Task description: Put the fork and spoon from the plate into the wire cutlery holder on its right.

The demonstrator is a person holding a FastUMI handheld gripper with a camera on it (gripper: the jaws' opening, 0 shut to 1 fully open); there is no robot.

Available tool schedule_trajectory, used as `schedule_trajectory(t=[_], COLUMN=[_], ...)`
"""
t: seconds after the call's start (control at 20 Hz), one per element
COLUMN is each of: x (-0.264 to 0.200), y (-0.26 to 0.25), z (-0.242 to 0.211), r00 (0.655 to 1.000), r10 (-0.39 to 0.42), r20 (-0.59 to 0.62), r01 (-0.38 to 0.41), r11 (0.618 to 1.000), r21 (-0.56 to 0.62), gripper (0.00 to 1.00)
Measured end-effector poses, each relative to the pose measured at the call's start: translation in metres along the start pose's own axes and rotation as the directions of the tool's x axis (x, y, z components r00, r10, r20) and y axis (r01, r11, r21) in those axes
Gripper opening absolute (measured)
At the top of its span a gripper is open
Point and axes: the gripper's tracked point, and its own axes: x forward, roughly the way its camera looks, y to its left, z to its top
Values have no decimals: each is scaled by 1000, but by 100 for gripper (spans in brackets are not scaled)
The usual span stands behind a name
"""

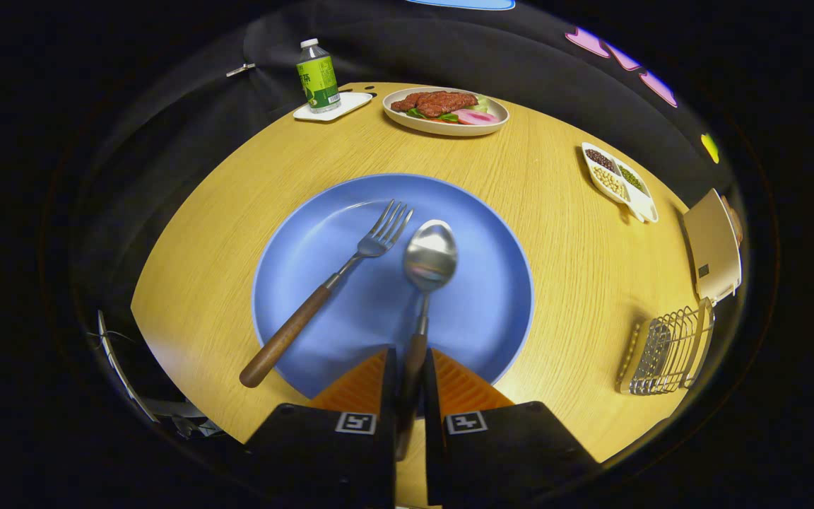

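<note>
- 1 fork [336, 279] and 1 spoon [427, 272] over the blue plate [492, 297].
- Gripper [410, 378] fingers clamped on the spoon's handle.
- 1 wire cutlery holder [665, 350] right of the plate, path clear.

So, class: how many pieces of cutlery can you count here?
2. The spoon lies on the blue plate, its handle clamped between the gripper fingers; the fork lies beside it.
</note>
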Motion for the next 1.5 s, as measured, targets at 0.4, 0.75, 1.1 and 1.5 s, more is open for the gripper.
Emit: schedule_trajectory(t=[0.4,0.75,1.1,1.5], x=[-30,-122,-190,-195], y=[-8,-56,-153,-246], z=[-5,2,2,-32], r00=[989,990,997,990], r10=[141,141,68,-24], r20=[-40,16,47,-137], r01=[-140,-141,-70,20], r11=[990,990,997,999], r21=[32,-24,22,-25], gripper=[8,8,8,8])
